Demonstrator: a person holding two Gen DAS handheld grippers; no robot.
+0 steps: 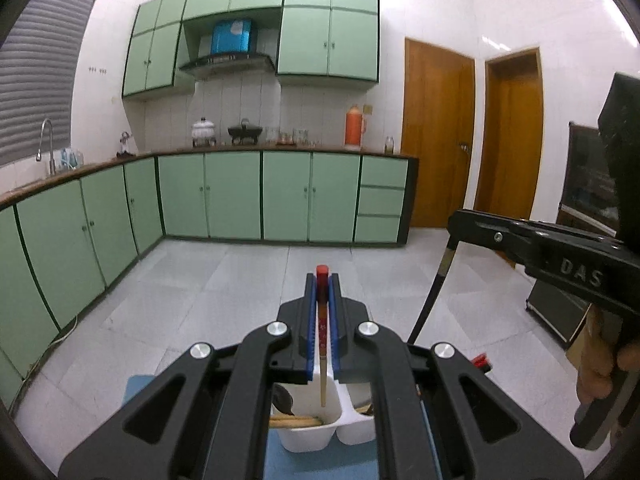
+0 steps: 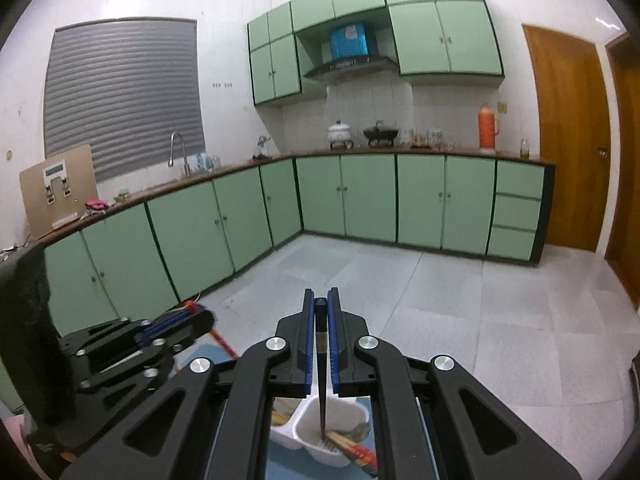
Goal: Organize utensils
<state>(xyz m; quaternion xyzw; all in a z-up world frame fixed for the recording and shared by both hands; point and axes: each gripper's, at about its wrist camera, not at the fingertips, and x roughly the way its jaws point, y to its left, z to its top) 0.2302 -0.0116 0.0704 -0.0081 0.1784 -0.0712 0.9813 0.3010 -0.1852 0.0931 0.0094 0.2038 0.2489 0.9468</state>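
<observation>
Nearest in the left wrist view, a red-topped chopstick (image 1: 322, 320) is pinched between the blue pads of the left gripper (image 1: 322, 280), whose jaws are pressed together on it; its pale tip hangs above a white divided holder (image 1: 316, 432) set on a blue mat (image 1: 136, 388). Wooden chopsticks (image 1: 296, 422) are seen lying in the holder's left compartment.

In the right wrist view, a black chopstick (image 2: 321, 360) is clamped by the right gripper (image 2: 321, 300), its point lowered into a compartment of the same holder (image 2: 304, 436), where other sticks (image 2: 348, 442) are already lying.

The 2 grippers are held side by side, each visible at the edge of the other's view.

Beyond, a tiled floor (image 1: 224, 280) is seen, then green cabinets (image 1: 236, 196) and an orange flask (image 1: 354, 128) on the counter.
</observation>
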